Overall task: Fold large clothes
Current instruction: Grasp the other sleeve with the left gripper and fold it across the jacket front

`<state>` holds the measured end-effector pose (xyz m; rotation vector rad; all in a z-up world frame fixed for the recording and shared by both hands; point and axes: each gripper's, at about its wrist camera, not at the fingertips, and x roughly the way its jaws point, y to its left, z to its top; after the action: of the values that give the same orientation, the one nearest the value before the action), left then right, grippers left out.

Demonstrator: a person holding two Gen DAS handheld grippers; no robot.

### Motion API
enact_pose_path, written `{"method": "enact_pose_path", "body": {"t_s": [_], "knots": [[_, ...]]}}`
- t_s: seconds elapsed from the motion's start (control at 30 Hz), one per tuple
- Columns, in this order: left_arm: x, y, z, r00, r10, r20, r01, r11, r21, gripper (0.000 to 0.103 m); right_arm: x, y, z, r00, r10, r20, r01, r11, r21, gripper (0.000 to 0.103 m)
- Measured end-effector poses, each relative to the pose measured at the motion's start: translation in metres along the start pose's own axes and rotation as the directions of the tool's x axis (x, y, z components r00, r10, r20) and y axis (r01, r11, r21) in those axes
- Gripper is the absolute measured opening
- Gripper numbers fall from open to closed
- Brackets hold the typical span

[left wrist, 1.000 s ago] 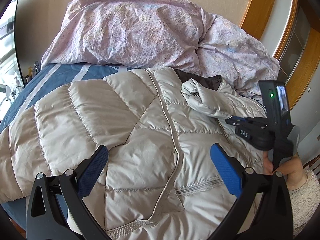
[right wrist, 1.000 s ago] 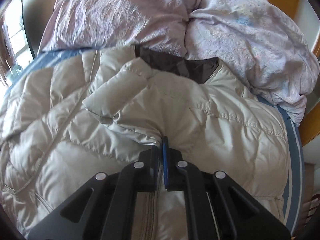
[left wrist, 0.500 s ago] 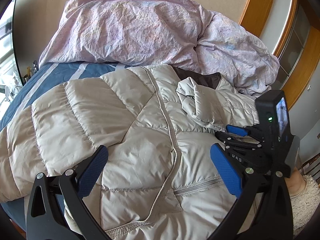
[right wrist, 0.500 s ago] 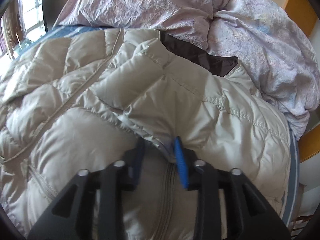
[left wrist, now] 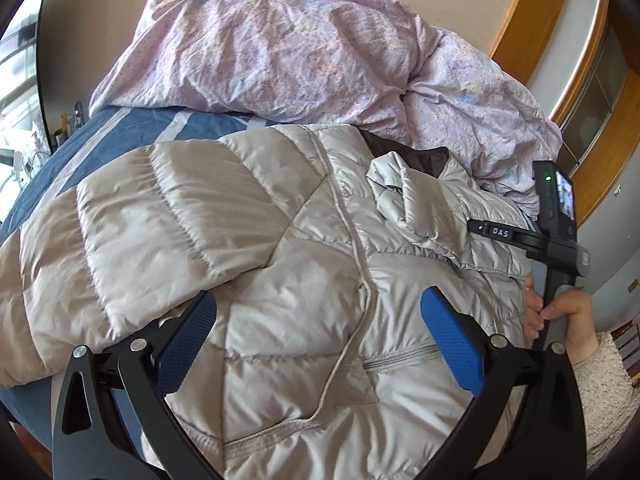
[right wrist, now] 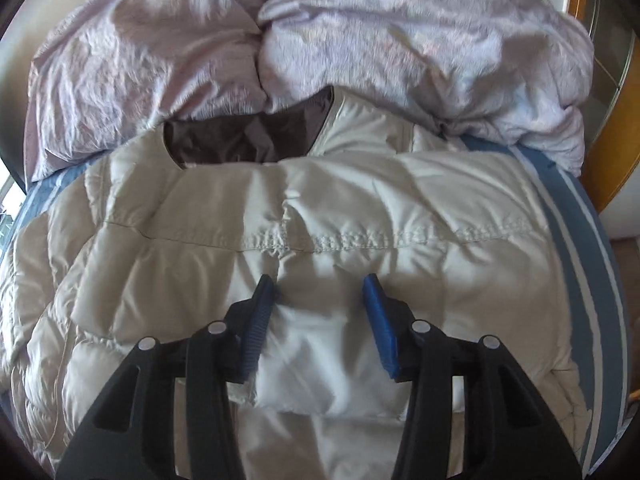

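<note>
1. A pale beige quilted down jacket [left wrist: 280, 240] is seen spread flat across a bed, over a blue bedsheet with pale stripes [left wrist: 132, 128]. Its dark brown lining [right wrist: 240, 140] is exposed at the collar, at the far end.
2. A crumpled lilac duvet [left wrist: 280, 48] is heaped at the far end of the bed, touching the jacket's collar.
3. One sleeve [left wrist: 412, 208] is seen folded inward across the jacket's chest, on the right side in the left wrist view.
4. The left gripper [left wrist: 318, 340] is held over the near part of the jacket, beside the centre zip seam. Its blue pads [left wrist: 452, 336] stand wide apart, released, with nothing pinched.
5. The right gripper [right wrist: 320, 312] is held over the jacket's right half. Its jaws have just been opening; fabric lies beneath and between the pads, but is not seen to be pressed by them.
6. In the left wrist view, the right gripper's handle is gripped by a hand [left wrist: 560, 312] in a fuzzy cream sleeve [left wrist: 604, 392], at the jacket's right edge.
7. A wooden frame [left wrist: 516, 20] is visible far right.
</note>
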<state>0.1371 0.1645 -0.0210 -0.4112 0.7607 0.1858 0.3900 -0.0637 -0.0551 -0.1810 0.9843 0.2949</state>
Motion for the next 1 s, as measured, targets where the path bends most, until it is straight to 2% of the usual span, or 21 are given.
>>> {"method": "enact_pose_path", "body": {"t_s": [0.07,0.17,0.23,0.33,0.4,0.5,0.63,0.73,0.83,1.0], "knots": [[-0.006,0.012,-0.004,1.000,0.006,0.005,-0.006,1.000,-0.028,0.102,0.014,0.016,-0.004,0.997,-0.071,-0.031,0.070,0.996,-0.057,0.051],[-0.020,0.034,-0.011,0.999,0.013,0.039,-0.010,0.997,-0.071,0.102,0.025,0.033,-0.012,0.986,-0.163,-0.020,0.160,0.979,-0.123,0.051],[-0.033,0.048,-0.018,0.994,0.072,0.086,-0.065,0.994,-0.083,0.102,0.027,0.038,-0.014,0.980,-0.198,-0.015,0.194,0.969,-0.150,0.051],[-0.054,0.071,-0.032,0.976,0.156,0.151,-0.141,0.984,-0.104,0.102,0.029,0.039,-0.013,0.978,-0.208,-0.028,0.202,0.968,-0.151,0.051],[-0.064,0.091,-0.040,0.972,0.198,0.130,-0.179,0.973,-0.146,0.102,0.029,0.039,-0.013,0.976,-0.214,-0.034,0.206,0.966,-0.154,0.052],[-0.072,0.125,-0.052,0.979,0.190,0.077,-0.166,0.954,-0.249,0.102,0.031,0.038,-0.012,0.972,-0.230,-0.036,0.222,0.961,-0.164,0.053],[-0.079,0.170,-0.073,0.983,0.182,0.034,-0.149,0.886,-0.439,0.102,0.032,0.041,-0.010,0.969,-0.243,-0.034,0.234,0.957,-0.171,0.053],[-0.081,0.195,-0.086,0.990,0.135,0.039,-0.088,0.815,-0.573,0.102,0.030,0.042,-0.012,0.972,-0.232,-0.040,0.223,0.961,-0.163,0.053],[-0.081,0.210,-0.094,0.991,0.122,0.057,-0.053,0.744,-0.666,0.090,0.030,0.038,-0.010,0.977,-0.208,-0.052,0.198,0.969,-0.147,0.054],[-0.087,0.223,-0.100,0.982,0.155,0.104,-0.025,0.663,-0.748,0.085,0.030,0.035,-0.010,0.979,-0.197,-0.052,0.187,0.971,-0.147,0.055]]}}
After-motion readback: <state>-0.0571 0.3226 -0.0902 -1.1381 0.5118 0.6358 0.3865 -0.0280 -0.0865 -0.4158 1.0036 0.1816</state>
